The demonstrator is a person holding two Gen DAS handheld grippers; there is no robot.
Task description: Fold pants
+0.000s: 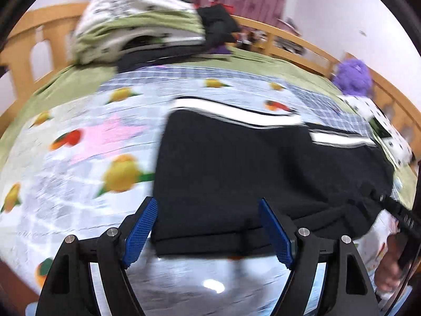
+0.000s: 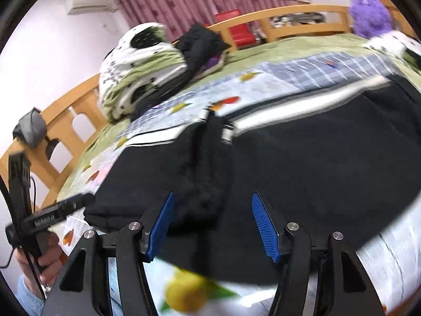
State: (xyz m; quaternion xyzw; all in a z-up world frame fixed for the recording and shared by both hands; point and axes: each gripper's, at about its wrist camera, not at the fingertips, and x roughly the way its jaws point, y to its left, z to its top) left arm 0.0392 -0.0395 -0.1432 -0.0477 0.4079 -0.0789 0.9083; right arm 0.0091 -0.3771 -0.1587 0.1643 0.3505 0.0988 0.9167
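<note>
Black pants (image 1: 250, 163) with a white side stripe (image 1: 236, 110) lie folded on a fruit-print blanket (image 1: 79, 158) on the bed. My left gripper (image 1: 208, 216) is open, its blue pads above the near left edge of the pants, holding nothing. In the right wrist view the pants (image 2: 302, 158) fill the middle, with a bunched fold (image 2: 208, 163) running toward me. My right gripper (image 2: 213, 210) is open over the near edge of the pants, empty. The left gripper (image 2: 52, 213) shows at the left edge of that view, held in a hand.
A pile of white, green and black bedding (image 1: 142, 26) lies at the far end of the bed. A purple plush toy (image 1: 352, 76) sits at the far right. A wooden bed rail (image 1: 289, 42) runs around the bed. The bedding also shows in the right wrist view (image 2: 142, 68).
</note>
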